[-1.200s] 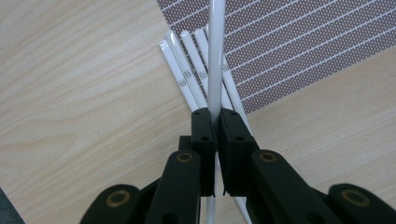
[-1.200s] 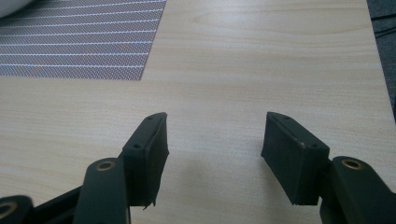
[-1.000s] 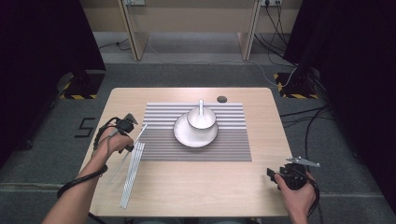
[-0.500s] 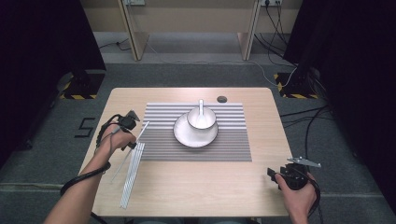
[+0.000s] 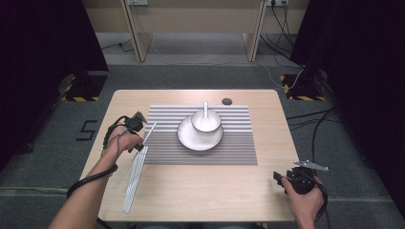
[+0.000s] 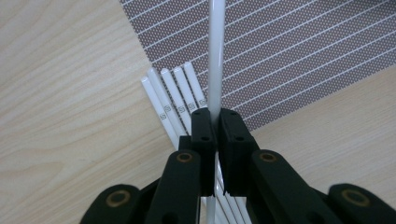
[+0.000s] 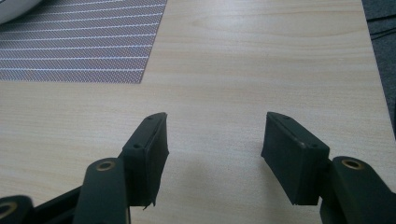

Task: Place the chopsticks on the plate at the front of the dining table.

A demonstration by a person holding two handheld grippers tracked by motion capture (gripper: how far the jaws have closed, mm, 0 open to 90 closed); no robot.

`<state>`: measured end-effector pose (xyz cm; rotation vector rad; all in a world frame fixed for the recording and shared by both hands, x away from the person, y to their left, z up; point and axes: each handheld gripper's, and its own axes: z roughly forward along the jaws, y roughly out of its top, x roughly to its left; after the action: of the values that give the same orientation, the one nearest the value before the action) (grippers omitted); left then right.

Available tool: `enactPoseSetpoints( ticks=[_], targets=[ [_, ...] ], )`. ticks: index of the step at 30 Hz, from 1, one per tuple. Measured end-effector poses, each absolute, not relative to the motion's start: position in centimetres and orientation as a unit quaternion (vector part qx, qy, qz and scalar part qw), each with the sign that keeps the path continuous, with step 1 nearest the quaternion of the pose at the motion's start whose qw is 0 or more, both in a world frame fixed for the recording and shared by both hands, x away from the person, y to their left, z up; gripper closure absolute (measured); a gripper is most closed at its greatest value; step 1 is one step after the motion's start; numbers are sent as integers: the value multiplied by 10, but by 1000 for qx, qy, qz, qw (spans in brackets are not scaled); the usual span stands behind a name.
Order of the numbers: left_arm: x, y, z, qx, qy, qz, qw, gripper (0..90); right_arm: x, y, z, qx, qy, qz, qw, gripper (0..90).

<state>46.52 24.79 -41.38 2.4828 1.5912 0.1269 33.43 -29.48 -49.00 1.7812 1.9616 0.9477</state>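
The left gripper (image 6: 215, 135) is clamped on one white chopstick (image 6: 215, 56), lifted clear so it can be carried alone. Beneath its jaws the remaining chopsticks (image 6: 175, 100) lie bundled beside the striped mat (image 6: 299, 51). The right gripper (image 7: 212, 140) rests spread wide, grasping nothing.

left gripper (image 6: 215, 122): jaws closed on a single white chopstick (image 6: 215, 56) that runs straight up out of frame | below: five more white chopsticks (image 6: 173, 95) side by side on the wooden table (image 6: 60, 93) | tips at the corner of the striped placemat (image 6: 299, 51)
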Motion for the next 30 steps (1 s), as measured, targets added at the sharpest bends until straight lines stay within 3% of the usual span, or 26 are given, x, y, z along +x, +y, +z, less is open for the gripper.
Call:
enactPoseSetpoints(
  ticks=[30],
  targets=[
    [478, 225, -413, 837, 535, 45, 106, 848, 334, -295, -490, 624, 688, 333, 163, 406]
  ],
)
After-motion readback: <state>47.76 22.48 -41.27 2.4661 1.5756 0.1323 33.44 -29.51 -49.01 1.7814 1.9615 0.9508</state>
